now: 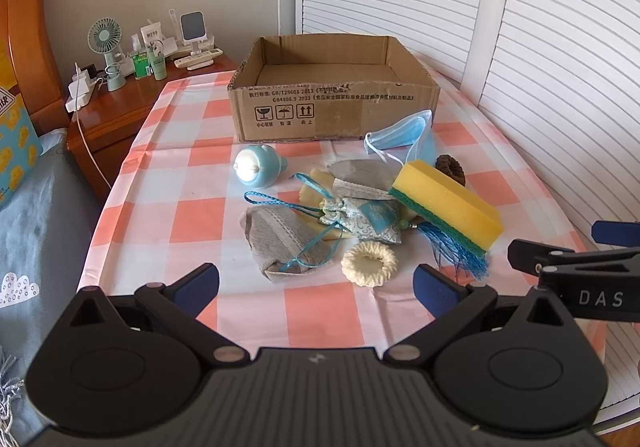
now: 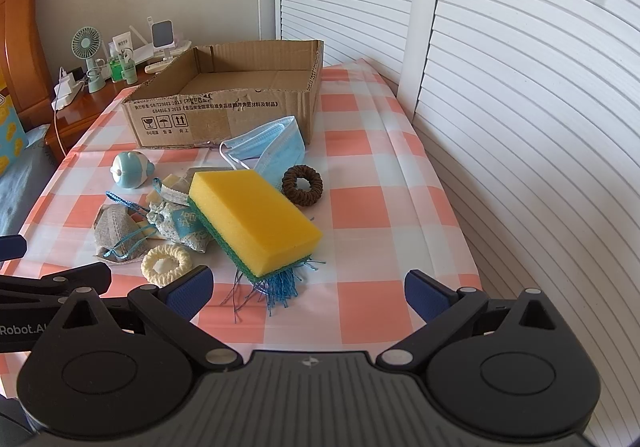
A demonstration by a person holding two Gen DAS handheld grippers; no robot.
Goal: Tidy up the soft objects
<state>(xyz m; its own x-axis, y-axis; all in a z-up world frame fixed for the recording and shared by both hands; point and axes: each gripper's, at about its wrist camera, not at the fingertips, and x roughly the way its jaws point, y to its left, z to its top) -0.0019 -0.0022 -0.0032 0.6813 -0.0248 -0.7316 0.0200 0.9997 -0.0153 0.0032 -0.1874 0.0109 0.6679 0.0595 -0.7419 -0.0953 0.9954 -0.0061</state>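
Observation:
A pile of soft items lies on the checked tablecloth: a yellow-green sponge (image 1: 448, 203) (image 2: 254, 219), a blue face mask (image 1: 404, 135) (image 2: 268, 149), a grey cloth pouch (image 1: 280, 239) (image 2: 110, 231), a patterned sachet with blue tassel (image 1: 360, 219) (image 2: 180, 227), a cream scrunchie (image 1: 370, 261) (image 2: 166, 263), a brown scrunchie (image 2: 303, 185) (image 1: 450, 167) and a blue round toy (image 1: 256, 167) (image 2: 130, 169). An empty cardboard box (image 1: 332, 111) (image 2: 224, 115) stands behind them. My left gripper (image 1: 316, 287) is open and empty, just short of the pile. My right gripper (image 2: 308, 293) is open and empty, just short of the sponge.
White louvred doors (image 2: 520, 87) run along the table's right side. A wooden nightstand (image 1: 112, 103) with a small fan (image 1: 106, 47), bottles and chargers stands at the back left. A bed with blue bedding (image 1: 36, 215) lies along the left edge.

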